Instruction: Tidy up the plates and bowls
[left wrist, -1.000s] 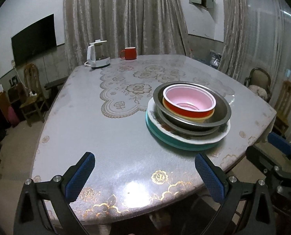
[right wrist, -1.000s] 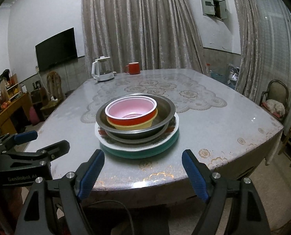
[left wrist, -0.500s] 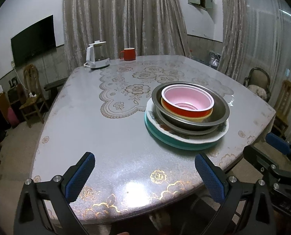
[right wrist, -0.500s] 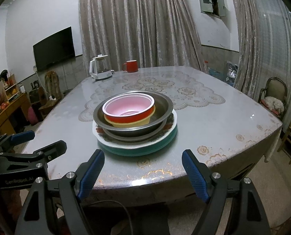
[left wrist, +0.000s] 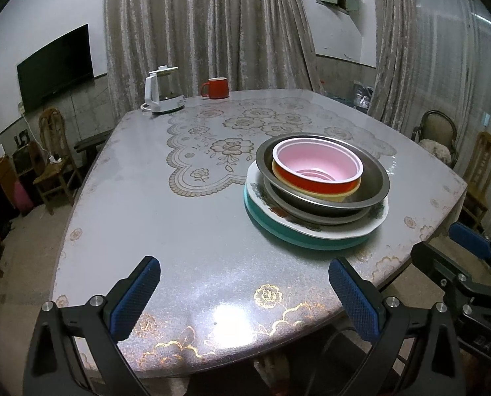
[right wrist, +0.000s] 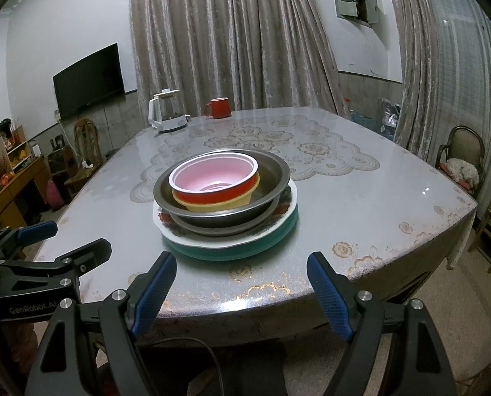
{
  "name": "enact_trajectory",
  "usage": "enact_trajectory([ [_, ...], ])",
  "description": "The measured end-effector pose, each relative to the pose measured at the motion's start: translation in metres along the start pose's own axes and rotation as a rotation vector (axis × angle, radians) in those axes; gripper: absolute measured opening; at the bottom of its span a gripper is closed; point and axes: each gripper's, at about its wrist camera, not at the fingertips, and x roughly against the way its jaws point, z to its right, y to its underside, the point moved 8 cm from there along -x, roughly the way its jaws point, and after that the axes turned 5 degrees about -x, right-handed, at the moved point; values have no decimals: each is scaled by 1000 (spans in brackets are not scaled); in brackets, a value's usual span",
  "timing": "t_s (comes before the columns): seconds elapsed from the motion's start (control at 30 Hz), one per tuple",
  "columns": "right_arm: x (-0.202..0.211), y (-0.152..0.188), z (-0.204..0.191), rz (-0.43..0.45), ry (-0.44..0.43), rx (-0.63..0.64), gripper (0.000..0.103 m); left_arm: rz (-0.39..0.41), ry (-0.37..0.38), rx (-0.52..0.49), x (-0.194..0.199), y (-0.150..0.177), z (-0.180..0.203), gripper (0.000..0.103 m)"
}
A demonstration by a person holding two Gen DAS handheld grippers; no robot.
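One stack stands on the table: a teal plate (left wrist: 278, 231) at the bottom, a white flowered plate (left wrist: 371, 222), two metal bowls (left wrist: 374, 186), a yellow bowl (left wrist: 341, 194) and a red bowl with a pink inside (left wrist: 314, 168) on top. The stack also shows in the right wrist view (right wrist: 225, 198). My left gripper (left wrist: 245, 293) is open and empty over the near table edge, left of the stack. My right gripper (right wrist: 242, 287) is open and empty at the near edge, in front of the stack.
A white kettle (left wrist: 161, 90) and a red mug (left wrist: 216, 87) stand at the table's far edge. The table (left wrist: 166, 217) has a lace-pattern cover. Wooden chairs (left wrist: 52, 161) stand left, more chairs (left wrist: 440, 138) right. Curtains hang behind.
Both grippers have drifted slightly back and up from the table; the stack appears a little farther away. Nothing was gripped or moved.
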Motion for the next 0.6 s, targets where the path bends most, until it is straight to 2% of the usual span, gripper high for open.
enact_trajectory([
  [0.6,-3,0,3,-8,12,-3,83,-8,1,-1,-3,0,-1,103],
])
